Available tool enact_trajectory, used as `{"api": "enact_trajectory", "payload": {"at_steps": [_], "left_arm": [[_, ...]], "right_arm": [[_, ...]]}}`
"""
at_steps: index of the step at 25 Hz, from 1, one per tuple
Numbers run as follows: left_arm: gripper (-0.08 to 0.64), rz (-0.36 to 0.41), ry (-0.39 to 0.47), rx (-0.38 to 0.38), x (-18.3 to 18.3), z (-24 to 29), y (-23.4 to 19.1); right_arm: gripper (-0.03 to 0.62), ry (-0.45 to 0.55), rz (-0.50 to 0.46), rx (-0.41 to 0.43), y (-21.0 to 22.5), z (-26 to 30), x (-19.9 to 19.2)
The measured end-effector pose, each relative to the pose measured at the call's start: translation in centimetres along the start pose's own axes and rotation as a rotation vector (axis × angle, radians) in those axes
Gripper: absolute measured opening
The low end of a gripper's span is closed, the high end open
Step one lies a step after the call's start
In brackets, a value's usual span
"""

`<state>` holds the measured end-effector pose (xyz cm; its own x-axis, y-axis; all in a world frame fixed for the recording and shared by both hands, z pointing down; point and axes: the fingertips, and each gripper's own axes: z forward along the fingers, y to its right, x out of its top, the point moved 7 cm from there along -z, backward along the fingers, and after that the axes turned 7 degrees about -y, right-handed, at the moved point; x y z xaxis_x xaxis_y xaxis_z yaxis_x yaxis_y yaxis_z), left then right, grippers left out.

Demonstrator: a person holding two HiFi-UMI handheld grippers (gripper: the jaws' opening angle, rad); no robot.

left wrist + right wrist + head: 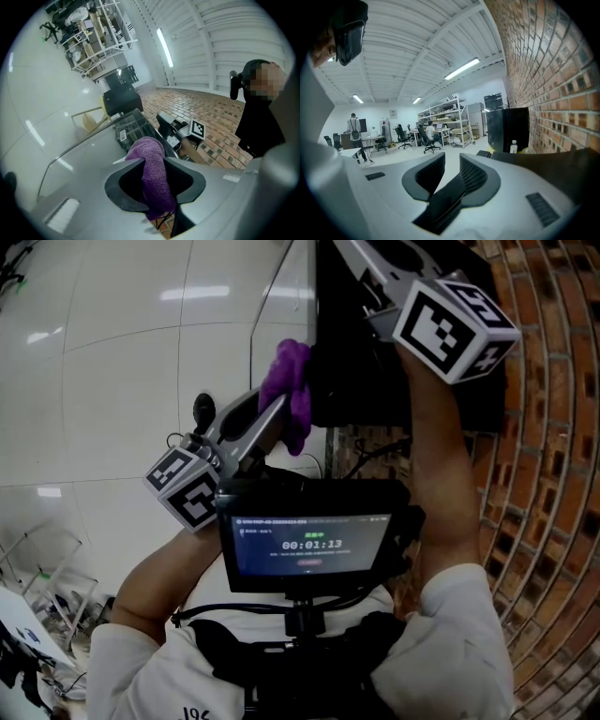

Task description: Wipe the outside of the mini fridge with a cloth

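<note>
Gripping a purple cloth (pixel 292 385), the left hand-held gripper (pixel 153 165) has its jaws clenched on the middle of the wad, which bulges out in front of them and trails below. The cloth lies right against the left edge of the black mini fridge (pixel 361 381), which stands by a brick wall (pixel 553 484). The right hand-held gripper (pixel 450 171) is held higher, up at the fridge. Its jaws are closed on a black strip (pixel 440 201) that fills the narrow gap between them; what the strip belongs to I cannot tell. A monitor (pixel 309 545) on the person's chest rig blocks the lower part of the fridge from above, and the cloth hides whatever lies straight ahead of the left jaws. Round about are a glossy white floor (pixel 112 362), metal shelving (pixel 96 28) and a second person in black (pixel 260 117) close by. Farther off are a tall black cabinet (pixel 508 127) with a small bottle (pixel 513 147) in front of it, and seated people (pixel 427 133).
</note>
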<state>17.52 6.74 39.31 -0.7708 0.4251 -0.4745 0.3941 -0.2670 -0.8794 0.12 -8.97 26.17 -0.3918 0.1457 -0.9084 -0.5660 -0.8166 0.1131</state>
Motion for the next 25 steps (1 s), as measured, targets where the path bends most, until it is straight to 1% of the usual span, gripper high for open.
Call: {"api": "enact_trajectory", "payload": {"at_steps": [5,12,20,25], "left_arm": [[0.117,0.01,-0.015,0.015,-1.3,0.1,-2.6],[0.117,0.023,-0.013,0.061,-3.6,0.1,-6.3],[0.117,0.034,-0.042,0.162,-6.3,0.6,-11.4],[0.117,0.057,-0.1,0.234,-8.3,0.4,-14.5]], "right_arm": [[0.091,0.004,-0.001,0.0,-0.2,-0.2,0.3],[0.091,0.004,-0.004,0.003,-0.3,-0.5,0.4],[0.091,0.006,-0.004,0.001,-0.3,-0.6,0.5],[0.091,0.002,-0.002,-0.009,-0.3,-0.7,0.6]]}}
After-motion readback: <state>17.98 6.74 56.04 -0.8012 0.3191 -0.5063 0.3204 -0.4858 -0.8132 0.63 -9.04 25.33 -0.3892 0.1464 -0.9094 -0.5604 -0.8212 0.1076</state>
